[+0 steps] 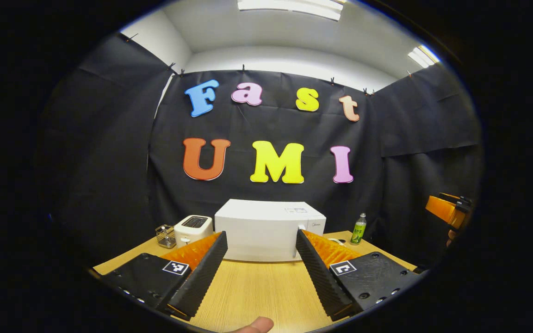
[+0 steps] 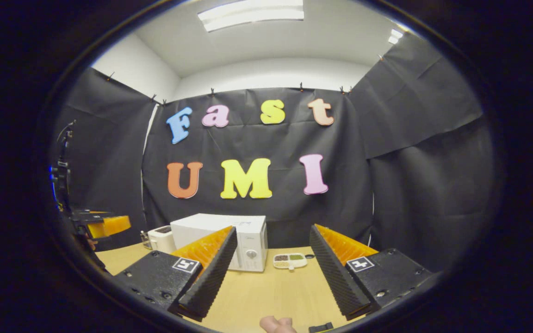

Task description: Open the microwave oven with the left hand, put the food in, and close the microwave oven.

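Both grippers raised above the wooden table (image 1: 257,291), spread wide and holding nothing.

In the left gripper view: left gripper (image 1: 261,249) gaping, facing the white microwave oven (image 1: 269,229) at the far middle of the table, door closed; white toaster (image 1: 193,229) and small wire basket (image 1: 166,235) just left of it, green bottle (image 1: 358,229) far right, the other gripper at the right edge. In the right gripper view: right gripper (image 2: 271,259) equally wide, well short of the food tray (image 2: 289,261), lying on the table just right of the oven's control panel. Fingertip visible at each view's bottom edge.
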Demonstrator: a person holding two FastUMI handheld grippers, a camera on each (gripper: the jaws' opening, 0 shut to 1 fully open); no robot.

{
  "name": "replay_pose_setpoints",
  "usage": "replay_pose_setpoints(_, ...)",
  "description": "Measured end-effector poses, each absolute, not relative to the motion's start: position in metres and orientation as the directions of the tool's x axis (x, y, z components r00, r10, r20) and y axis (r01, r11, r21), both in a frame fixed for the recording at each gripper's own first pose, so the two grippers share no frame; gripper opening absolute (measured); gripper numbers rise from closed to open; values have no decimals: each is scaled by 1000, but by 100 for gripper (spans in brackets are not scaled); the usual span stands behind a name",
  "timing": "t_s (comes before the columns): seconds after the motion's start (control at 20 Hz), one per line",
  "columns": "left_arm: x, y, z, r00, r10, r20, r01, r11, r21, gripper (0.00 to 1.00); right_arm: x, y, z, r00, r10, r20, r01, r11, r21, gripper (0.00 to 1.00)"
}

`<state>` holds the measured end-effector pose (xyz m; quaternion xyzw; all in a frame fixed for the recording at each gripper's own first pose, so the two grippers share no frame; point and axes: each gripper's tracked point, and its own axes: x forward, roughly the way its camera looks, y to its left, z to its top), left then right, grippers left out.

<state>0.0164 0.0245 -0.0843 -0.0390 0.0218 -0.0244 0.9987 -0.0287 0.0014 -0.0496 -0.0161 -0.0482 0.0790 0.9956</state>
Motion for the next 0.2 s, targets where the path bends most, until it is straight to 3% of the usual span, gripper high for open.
replay_pose_setpoints(0.05,9,34,-87,998,-29,-47,26,997,-71,94,-31,4,-49,982,163,97,-159,986,-45,91)
replay_pose_setpoints(0.15,-1,45,-91,998,-5,-65,2,999,-41,94,-36,8,-49,980,175,98,-171,984,-48,91)
replay_pose_setpoints(0.2,-4,48,-90,998,-1,-66,-1,1000,-31,95,-38,8,-48,979,176,100,-172,984,-48,100)
